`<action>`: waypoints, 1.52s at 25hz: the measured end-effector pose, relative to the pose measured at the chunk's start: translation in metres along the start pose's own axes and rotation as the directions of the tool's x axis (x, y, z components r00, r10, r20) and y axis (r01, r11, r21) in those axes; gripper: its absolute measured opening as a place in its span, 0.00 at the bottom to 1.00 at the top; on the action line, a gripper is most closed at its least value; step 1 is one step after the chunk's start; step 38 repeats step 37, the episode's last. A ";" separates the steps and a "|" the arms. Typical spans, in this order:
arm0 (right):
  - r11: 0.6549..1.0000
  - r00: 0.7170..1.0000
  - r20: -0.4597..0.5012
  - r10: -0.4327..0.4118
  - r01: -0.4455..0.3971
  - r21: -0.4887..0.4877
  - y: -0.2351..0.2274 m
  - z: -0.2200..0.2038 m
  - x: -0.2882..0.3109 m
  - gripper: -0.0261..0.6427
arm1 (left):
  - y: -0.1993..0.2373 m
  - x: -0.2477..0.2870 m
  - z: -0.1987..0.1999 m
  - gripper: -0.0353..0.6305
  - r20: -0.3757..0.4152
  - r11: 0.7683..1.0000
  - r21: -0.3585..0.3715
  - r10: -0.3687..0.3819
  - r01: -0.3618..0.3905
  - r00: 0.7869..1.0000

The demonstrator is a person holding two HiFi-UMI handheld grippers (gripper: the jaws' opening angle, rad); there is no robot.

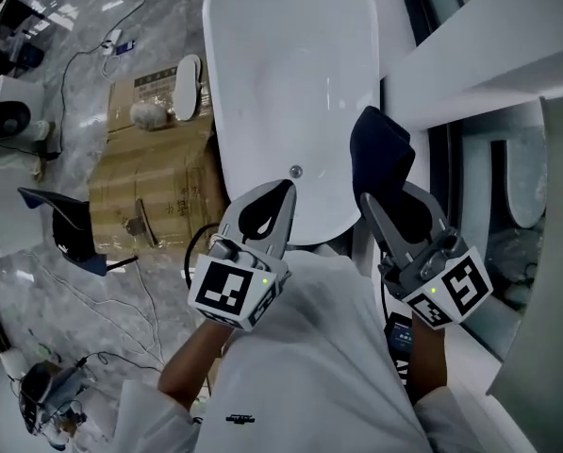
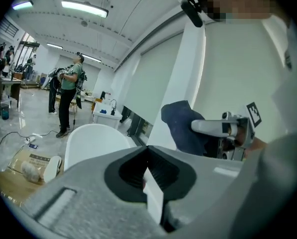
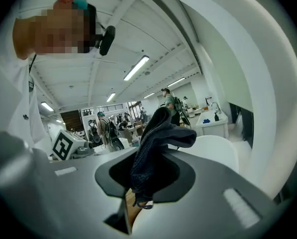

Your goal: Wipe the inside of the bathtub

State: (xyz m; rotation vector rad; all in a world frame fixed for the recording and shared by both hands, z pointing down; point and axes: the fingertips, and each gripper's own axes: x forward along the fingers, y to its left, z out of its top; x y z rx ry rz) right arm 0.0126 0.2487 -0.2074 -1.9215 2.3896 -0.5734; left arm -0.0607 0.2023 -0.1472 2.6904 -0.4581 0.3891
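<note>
The white bathtub (image 1: 290, 83) lies ahead of me in the head view, with its drain (image 1: 296, 171) near my end. My left gripper (image 1: 283, 192) hovers over the tub's near rim, shut with nothing between its jaws; its own view shows the jaws (image 2: 147, 156) meeting, with the bathtub (image 2: 93, 138) beyond them. My right gripper (image 1: 394, 206) is shut on a dark blue cloth (image 1: 380, 154) at the tub's right rim. In the right gripper view the cloth (image 3: 155, 148) stands bunched up out of the jaws. From the left gripper view, the cloth (image 2: 180, 126) is off to the right.
Flattened cardboard (image 1: 154, 187) lies on the marble floor left of the tub, with a white oval piece (image 1: 189, 88) and cables around it. A white ledge (image 1: 488, 45) and a glass partition run along the tub's right side. People (image 2: 68, 93) stand far back in the hall.
</note>
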 end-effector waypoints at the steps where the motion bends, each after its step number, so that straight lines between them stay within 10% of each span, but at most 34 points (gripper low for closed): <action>1: 1.000 1.000 -0.005 -0.005 0.005 -0.014 0.004 -0.003 -0.012 0.14 | -0.014 -0.003 0.000 0.05 -0.001 1.000 0.006 0.009 -0.009 1.000; 13: 0.997 0.999 0.013 -0.030 0.029 0.066 0.036 -0.053 -0.084 0.14 | -0.119 -0.026 -0.044 0.05 -0.017 0.999 0.023 -0.026 0.026 1.000; 38: 0.986 0.984 0.065 -0.166 0.165 0.008 0.036 -0.048 -0.143 0.14 | -0.180 -0.027 -0.051 0.05 -0.049 0.985 0.108 -0.129 0.134 0.990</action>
